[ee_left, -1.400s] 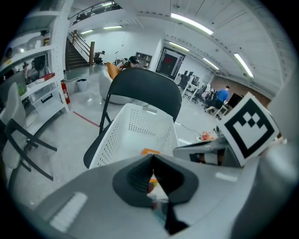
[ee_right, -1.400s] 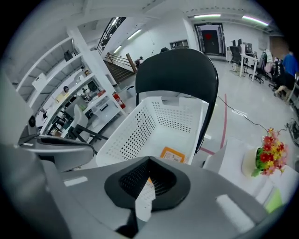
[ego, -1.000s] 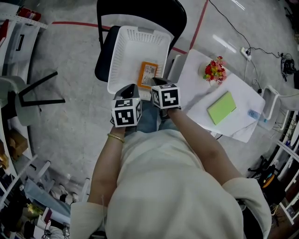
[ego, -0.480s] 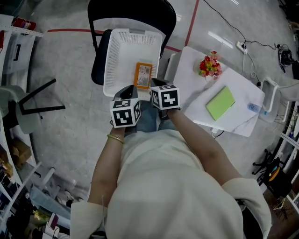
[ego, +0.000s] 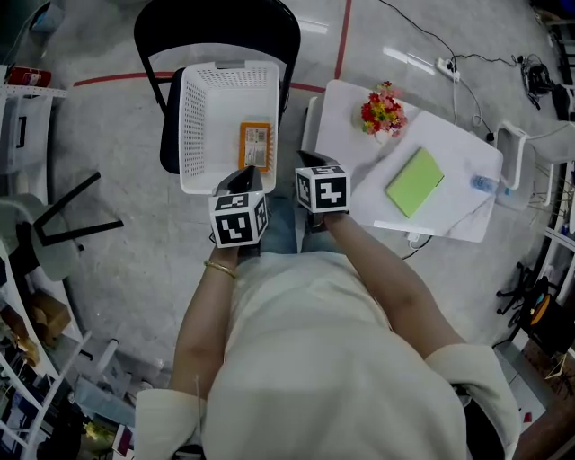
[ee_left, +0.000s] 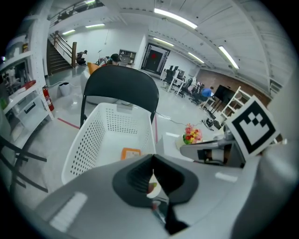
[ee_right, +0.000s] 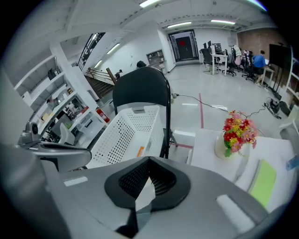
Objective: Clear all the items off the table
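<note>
White perforated plastic is filling the left of my head view: a basket [ego: 199, 117] is sitting on the seat of a black chair [ego: 216, 25]. An orange packet [ego: 255, 145] is lying flat on the basket's floor, towards its right wall and nearer rim.

Just below that rim I am holding the left gripper [ego: 241, 179], which is pointing steeply down with its tips showing over the basket's near edge. In the left gripper view its jaws are pressing together and nothing is sitting between them. The basket and packet are showing beyond the tips.

Close beside it, the right gripper [ego: 312, 167] is hanging at about the same level, over the gap between the basket and the counter [ego: 341, 130]. Its jaws are likewise closed together and are gripping nothing.

Further right, the white counter is carrying what is left to clear. A bunch of red and yellow flowers [ego: 381, 106] in a pale vase is standing near the counter's far edge. A lime-green pad [ego: 414, 181] is lying flat around the middle, well apart from the flowers. A small clear bottle [ego: 482, 184] with blue on it is lying near the right edge. Neither gripper is touching any of these three.
</note>
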A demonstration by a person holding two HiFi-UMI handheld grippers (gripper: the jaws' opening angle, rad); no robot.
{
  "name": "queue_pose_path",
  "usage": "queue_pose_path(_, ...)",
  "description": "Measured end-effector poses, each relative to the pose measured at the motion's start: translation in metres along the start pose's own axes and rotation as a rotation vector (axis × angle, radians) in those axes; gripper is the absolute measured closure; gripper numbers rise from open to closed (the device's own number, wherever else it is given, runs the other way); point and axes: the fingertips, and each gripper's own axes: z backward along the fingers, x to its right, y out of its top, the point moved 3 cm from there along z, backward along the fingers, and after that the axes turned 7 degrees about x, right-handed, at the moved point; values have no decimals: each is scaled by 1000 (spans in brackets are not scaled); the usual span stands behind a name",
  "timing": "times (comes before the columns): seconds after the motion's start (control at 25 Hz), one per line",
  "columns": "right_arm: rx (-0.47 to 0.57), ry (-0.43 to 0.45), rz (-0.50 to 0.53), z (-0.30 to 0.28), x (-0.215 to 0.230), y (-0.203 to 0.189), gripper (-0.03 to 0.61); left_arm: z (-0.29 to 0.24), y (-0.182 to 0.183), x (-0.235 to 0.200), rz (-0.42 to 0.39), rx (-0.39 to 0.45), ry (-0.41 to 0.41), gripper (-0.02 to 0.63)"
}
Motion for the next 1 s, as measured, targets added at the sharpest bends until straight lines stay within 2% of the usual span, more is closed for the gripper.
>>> queue_pose_path(0.64, 40, -126, -124, 43, 101, -21, 580, -27, -13, 78, -81, -60, -66, 604)
queue_pose_path(1.0, 49, -170, -165, 53, 141, -32, 580, -45, -22, 112, -124, -94, -93, 604)
